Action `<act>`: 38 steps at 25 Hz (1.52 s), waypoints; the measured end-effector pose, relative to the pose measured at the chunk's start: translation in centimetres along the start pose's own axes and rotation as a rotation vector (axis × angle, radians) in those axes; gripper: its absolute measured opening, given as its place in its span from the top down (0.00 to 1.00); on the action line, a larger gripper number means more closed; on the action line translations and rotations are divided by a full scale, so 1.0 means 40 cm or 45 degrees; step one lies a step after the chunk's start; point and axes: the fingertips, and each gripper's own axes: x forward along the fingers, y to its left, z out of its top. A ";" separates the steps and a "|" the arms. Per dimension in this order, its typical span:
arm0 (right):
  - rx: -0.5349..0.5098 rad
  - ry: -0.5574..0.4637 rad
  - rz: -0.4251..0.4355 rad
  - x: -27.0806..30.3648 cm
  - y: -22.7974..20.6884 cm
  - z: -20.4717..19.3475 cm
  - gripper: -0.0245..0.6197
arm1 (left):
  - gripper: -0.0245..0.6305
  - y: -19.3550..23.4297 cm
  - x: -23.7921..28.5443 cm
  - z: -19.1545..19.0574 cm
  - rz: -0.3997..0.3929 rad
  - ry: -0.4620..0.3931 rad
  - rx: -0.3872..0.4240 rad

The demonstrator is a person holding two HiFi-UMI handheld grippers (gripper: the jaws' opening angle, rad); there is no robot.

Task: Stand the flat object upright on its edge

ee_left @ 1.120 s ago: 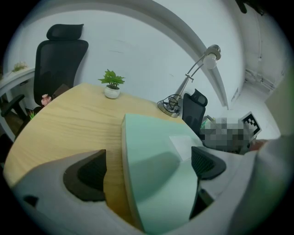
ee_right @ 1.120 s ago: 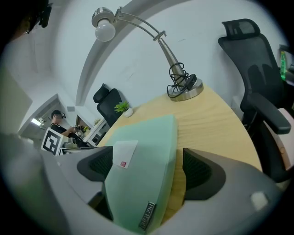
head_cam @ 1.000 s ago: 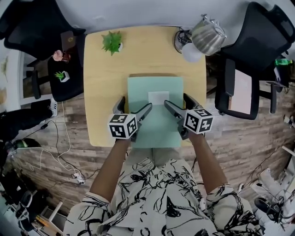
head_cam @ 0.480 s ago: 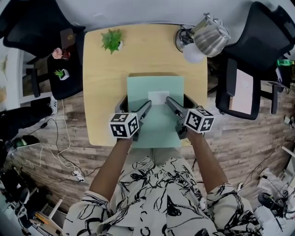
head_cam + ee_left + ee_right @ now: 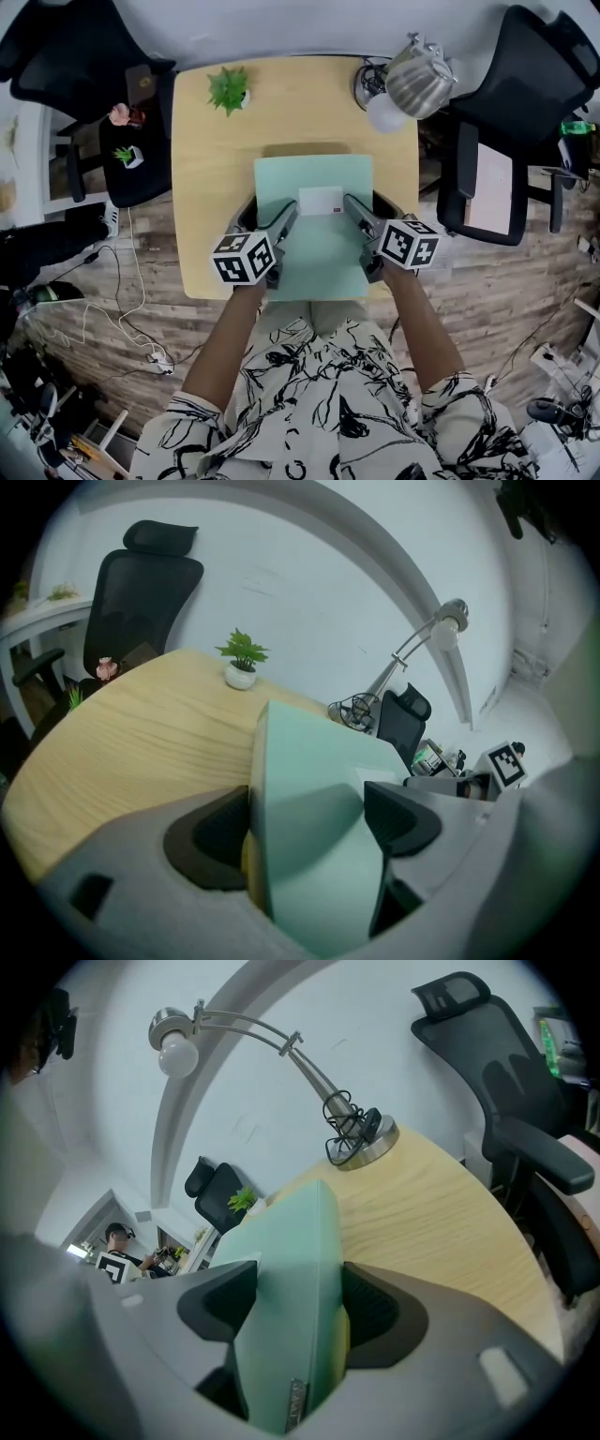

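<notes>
Two tongs have just been closed inward, and each is now pinched on a side edge of the book (image 5: 314,248), which lies flat on the table (image 5: 206,187), near its front edge and midway across. At the left, the left tongs (image 5: 272,204) are set astride the book's left edge: in the left gripper view one pad is pressed to the yellowish page side and the other onto the green cover. A white label (image 5: 321,200) is carried on the cover between the two tools. At the right, the right tongs (image 5: 364,200) are clamped the same way on the right edge, with the book filling the gap between the pads. From this the grasp is judged to be made and the lift not yet begun; one side would next have to be raised so that the book is stood on an edge. Little is found in the way. A chair (image 5: 75,56) is stood off the table's left, a plant (image 5: 229,86) is set at the far left corner and a lamp (image 5: 417,75) at the far right corner, both well apart from the book, and a second chair (image 5: 525,75) is stood off the right; bare wood is left behind the book.
</notes>
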 end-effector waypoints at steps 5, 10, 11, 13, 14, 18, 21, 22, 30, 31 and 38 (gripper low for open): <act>-0.061 -0.055 0.034 -0.022 0.051 0.043 0.50 | 0.41 -0.009 -0.034 0.064 -0.021 -0.073 -0.035; -0.131 -0.094 0.051 -0.047 0.099 0.088 0.51 | 0.41 -0.034 -0.062 0.119 -0.045 -0.118 0.013; -0.144 -0.105 0.056 -0.053 0.108 0.100 0.51 | 0.41 -0.042 -0.066 0.133 -0.054 -0.127 0.026; -0.177 -0.126 0.066 -0.063 0.132 0.123 0.51 | 0.41 -0.054 -0.080 0.161 -0.071 -0.149 0.054; -0.196 -0.135 0.070 -0.069 0.144 0.134 0.51 | 0.41 -0.060 -0.088 0.175 -0.080 -0.161 0.065; -0.280 -0.170 0.080 -0.100 0.191 0.168 0.51 | 0.41 -0.087 -0.120 0.214 -0.127 -0.201 0.097; -0.356 -0.213 0.096 -0.120 0.228 0.192 0.51 | 0.41 -0.103 -0.147 0.244 -0.161 -0.237 0.133; -0.381 -0.228 0.102 -0.127 0.240 0.200 0.51 | 0.41 -0.109 -0.155 0.254 -0.170 -0.250 0.150; -0.580 -0.323 0.145 -0.174 0.328 0.248 0.51 | 0.41 -0.153 -0.224 0.328 -0.235 -0.358 0.303; -0.606 -0.338 0.150 -0.180 0.338 0.253 0.51 | 0.41 -0.157 -0.232 0.335 -0.245 -0.376 0.322; -0.767 -0.493 0.181 -0.226 0.400 0.275 0.51 | 0.41 -0.194 -0.293 0.378 -0.300 -0.557 0.469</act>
